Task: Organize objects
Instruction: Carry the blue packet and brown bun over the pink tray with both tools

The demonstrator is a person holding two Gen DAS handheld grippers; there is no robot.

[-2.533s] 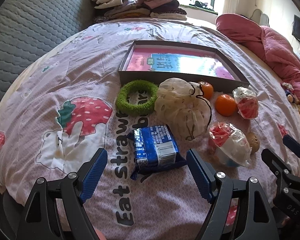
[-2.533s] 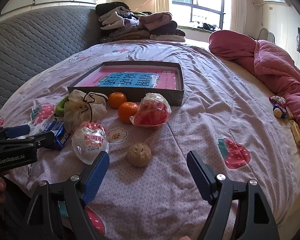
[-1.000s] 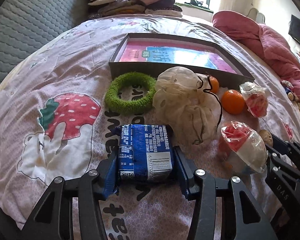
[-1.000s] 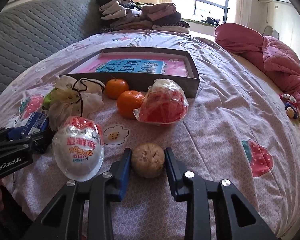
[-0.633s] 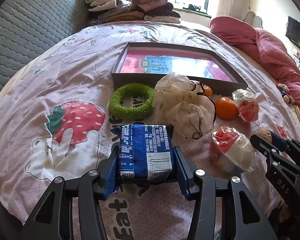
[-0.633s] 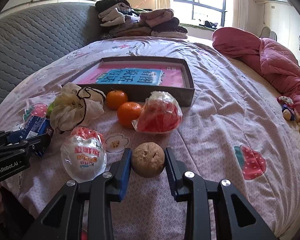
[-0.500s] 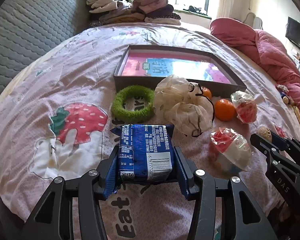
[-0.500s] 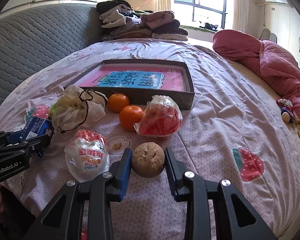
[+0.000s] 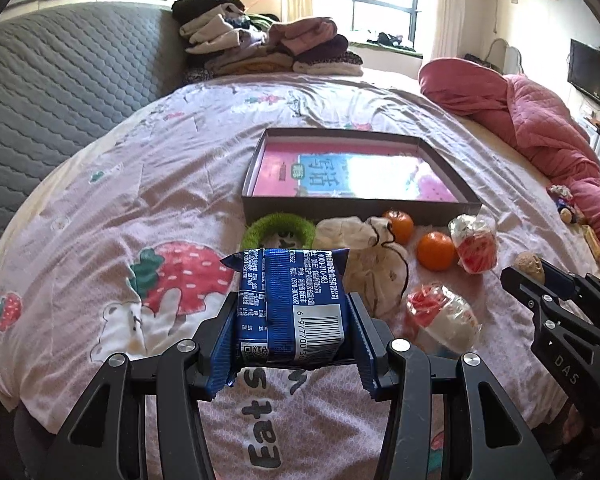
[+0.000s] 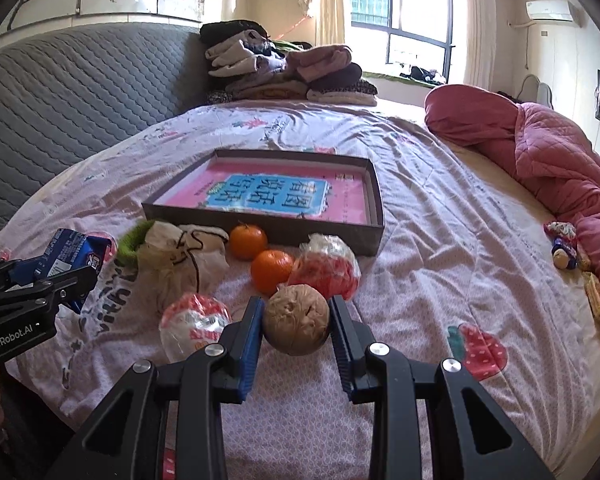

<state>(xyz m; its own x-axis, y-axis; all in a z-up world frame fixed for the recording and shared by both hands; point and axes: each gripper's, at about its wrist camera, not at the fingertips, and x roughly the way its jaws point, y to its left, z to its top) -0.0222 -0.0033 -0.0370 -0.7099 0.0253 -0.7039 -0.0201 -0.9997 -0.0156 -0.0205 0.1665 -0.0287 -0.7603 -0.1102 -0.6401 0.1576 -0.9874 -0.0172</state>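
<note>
While both tools hang above the bedspread, the scene reads so:

Left gripper: jaws drawn in tight on the blue snack packet, pads pressing its two long sides; packet lifted clear of the sheet, barcode face up.

Right gripper: jaws closed on the walnut, which sits between the blue pads, raised off the bed.

Box: shallow grey tray on the bed beyond the loose things, a pink and blue printed sheet lying flat inside.

Two oranges: on the sheet, just before the box's near wall, close together.

Green ring: by the box's near-left corner, partly hidden behind the packet.

Drawstring pouch: between ring and oranges.

Wrapped red item: beside the nearer orange.

Plastic egg: nearest the right gripper, left of the walnut.
</note>
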